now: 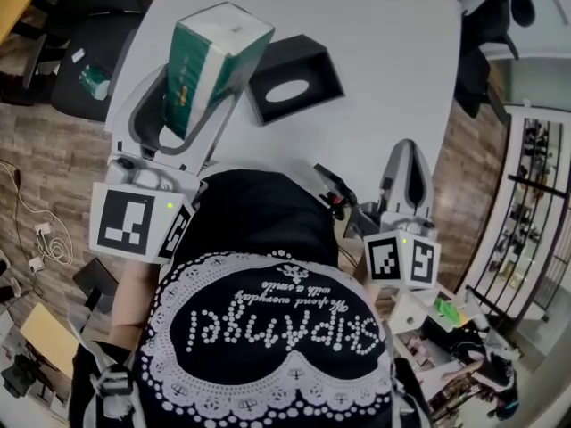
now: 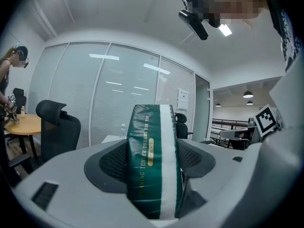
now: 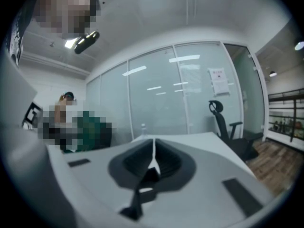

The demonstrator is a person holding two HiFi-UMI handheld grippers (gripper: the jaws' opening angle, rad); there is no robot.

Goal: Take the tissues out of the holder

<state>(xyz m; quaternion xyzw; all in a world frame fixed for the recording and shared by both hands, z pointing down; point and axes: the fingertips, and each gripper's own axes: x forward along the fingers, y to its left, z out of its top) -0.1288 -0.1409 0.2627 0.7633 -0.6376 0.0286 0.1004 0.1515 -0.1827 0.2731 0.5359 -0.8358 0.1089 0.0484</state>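
Left tongs: pinching the tissue pack by its two broad faces and holding it up over the near left part of the table.
Tissue pack: green wrapper with a white band and gold print. It is fully out of the holder and off the table, tilted with its top end leaning away from the person.
Holder: black box with an oval slot facing up. It sits on the table just right of the raised pack and does not touch it.
Right tongs: pressed together with nothing between them. They are held low by the near right edge of the table, well apart from the holder.
Table: white top.
Chair: black, standing before a glass wall in the left gripper view.
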